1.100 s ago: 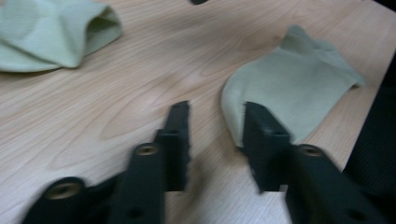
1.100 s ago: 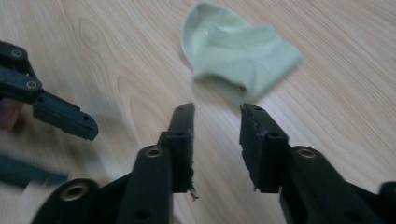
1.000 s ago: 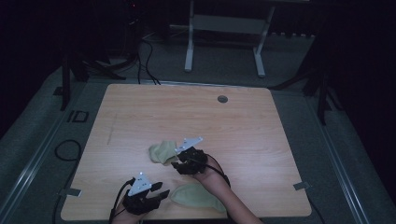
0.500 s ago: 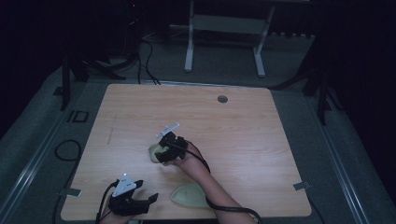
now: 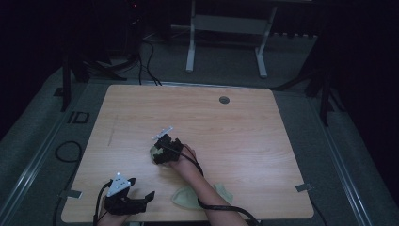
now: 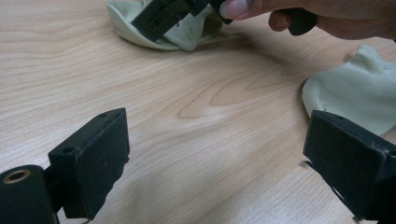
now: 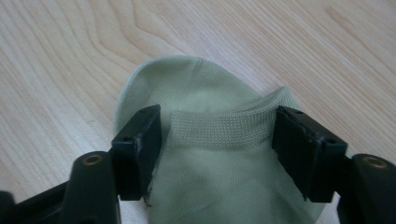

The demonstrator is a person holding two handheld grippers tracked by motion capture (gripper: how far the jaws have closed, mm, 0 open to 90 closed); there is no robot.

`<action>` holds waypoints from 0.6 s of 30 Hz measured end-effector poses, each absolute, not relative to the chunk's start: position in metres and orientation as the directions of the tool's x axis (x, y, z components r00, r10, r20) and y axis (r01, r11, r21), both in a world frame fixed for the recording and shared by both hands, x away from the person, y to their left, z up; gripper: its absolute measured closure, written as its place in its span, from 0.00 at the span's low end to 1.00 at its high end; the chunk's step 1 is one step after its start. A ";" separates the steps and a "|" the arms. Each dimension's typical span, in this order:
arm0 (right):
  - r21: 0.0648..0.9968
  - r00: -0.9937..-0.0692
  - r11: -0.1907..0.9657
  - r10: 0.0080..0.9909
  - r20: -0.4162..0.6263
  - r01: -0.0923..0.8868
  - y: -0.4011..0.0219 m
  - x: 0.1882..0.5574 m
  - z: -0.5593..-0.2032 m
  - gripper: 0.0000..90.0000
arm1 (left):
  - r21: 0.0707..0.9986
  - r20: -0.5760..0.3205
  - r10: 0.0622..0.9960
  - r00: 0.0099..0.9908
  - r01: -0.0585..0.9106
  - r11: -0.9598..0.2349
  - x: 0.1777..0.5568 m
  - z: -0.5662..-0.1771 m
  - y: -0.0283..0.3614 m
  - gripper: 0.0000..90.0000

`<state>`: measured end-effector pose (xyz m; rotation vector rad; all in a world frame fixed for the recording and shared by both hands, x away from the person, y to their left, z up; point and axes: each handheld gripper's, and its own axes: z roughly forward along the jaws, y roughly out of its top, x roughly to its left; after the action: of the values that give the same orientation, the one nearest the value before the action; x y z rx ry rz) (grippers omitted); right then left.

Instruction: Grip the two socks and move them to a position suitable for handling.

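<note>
Two pale green socks lie on the wooden table (image 5: 263, 141). Over the farther sock (image 5: 152, 151) hangs my right gripper (image 5: 159, 155). In the right gripper view its jaws (image 7: 219, 147) straddle the ribbed cuff (image 7: 219, 128). The right jaws have just been opening, and a small gap shows at the left pad. The nearer sock (image 5: 186, 197) lies by the front edge, partly under the right forearm. My left gripper (image 5: 143, 201) sits at the front left, to the left of that sock (image 6: 355, 93). Its jaws (image 6: 219, 158) have just been opening and stand wide over bare wood.
A round cable hole (image 5: 224, 100) sits near the table's back edge. The left gripper is close to the front edge (image 5: 188, 219). White stand legs (image 5: 190, 47) and cables (image 5: 146, 56) are on the floor behind the table.
The right gripper has moved from the nearer sock back and left onto the farther sock. The left gripper has slid left, away from the nearer sock. Both pairs of jaws stand wider.
</note>
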<state>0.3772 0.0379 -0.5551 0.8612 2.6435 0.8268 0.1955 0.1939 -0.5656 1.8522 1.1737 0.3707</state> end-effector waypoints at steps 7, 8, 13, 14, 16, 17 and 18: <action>0.587 -0.820 0.684 0.570 -0.059 0.433 0.040 0.373 -0.553 0.69 | 0.792 -0.198 0.834 0.515 0.585 -0.173 0.197 -0.568 0.191 0.08; 0.584 -0.823 0.693 0.564 -0.073 0.423 0.040 0.372 -0.552 0.77 | 0.791 -0.196 0.832 0.520 0.585 -0.179 0.197 -0.568 0.191 0.08; 0.581 -0.827 0.696 0.558 -0.069 0.421 0.038 0.372 -0.550 0.82 | 0.788 -0.199 0.825 0.528 0.587 -0.186 0.197 -0.569 0.189 0.09; 0.584 -0.830 0.698 0.554 -0.072 0.415 0.037 0.371 -0.547 0.82 | 0.787 -0.200 0.825 0.529 0.588 -0.186 0.197 -0.570 0.189 0.09; 0.598 -0.825 0.683 0.561 -0.062 0.420 0.030 0.368 -0.538 0.82 | 0.787 -0.203 0.823 0.530 0.589 -0.185 0.198 -0.570 0.189 0.09; 0.605 -0.823 0.676 0.564 -0.059 0.420 0.027 0.367 -0.534 0.82 | 0.787 -0.203 0.823 0.530 0.589 -0.185 0.198 -0.570 0.189 0.09; 0.605 -0.823 0.676 0.564 -0.059 0.420 0.027 0.367 -0.534 0.82 | 0.787 -0.203 0.823 0.530 0.589 -0.185 0.198 -0.570 0.189 0.09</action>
<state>0.3668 0.0270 -0.5336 0.7920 2.6494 0.8678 0.1982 0.1889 -0.5699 1.8855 1.1586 0.3334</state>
